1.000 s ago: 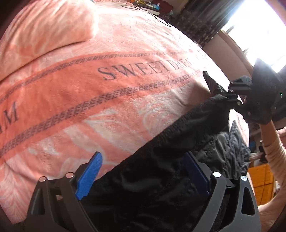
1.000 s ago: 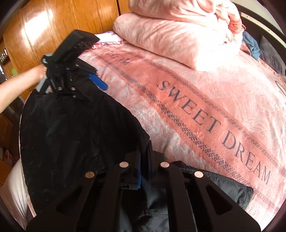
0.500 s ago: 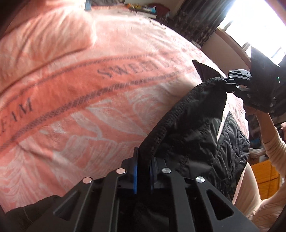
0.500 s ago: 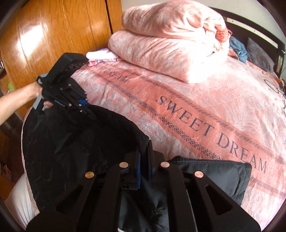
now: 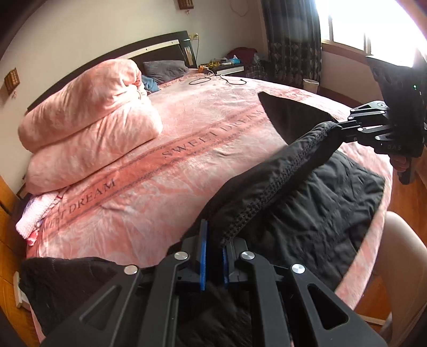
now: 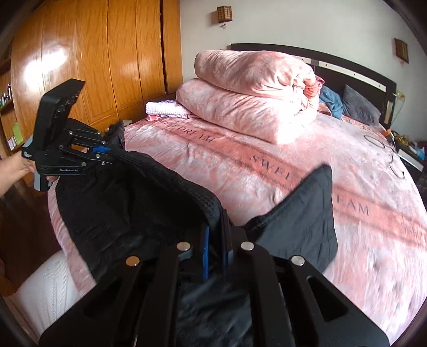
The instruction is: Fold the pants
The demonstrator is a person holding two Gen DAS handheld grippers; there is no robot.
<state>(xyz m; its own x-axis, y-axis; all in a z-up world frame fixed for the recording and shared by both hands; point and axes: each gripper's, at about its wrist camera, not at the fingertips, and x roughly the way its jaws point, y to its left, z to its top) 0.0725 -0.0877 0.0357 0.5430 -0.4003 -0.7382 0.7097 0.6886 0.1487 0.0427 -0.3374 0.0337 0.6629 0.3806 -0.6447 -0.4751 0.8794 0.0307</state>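
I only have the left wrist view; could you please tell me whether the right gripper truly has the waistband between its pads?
Observer: Yes. The right wrist view shows the right gripper shut on the waistband, with cloth between its blue pads.
Operator: Thank you. How does my left gripper look from that side?
Observer: The left gripper is shut on the waistband's other end, and a bunch of cloth pokes out past its tips.
Operator: What stands behind it?
Observer: A wooden wardrobe.

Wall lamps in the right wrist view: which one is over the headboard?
The right-hand wall lamp, hanging above the dark headboard; the other wall lamp hangs left, nearer the wardrobe.
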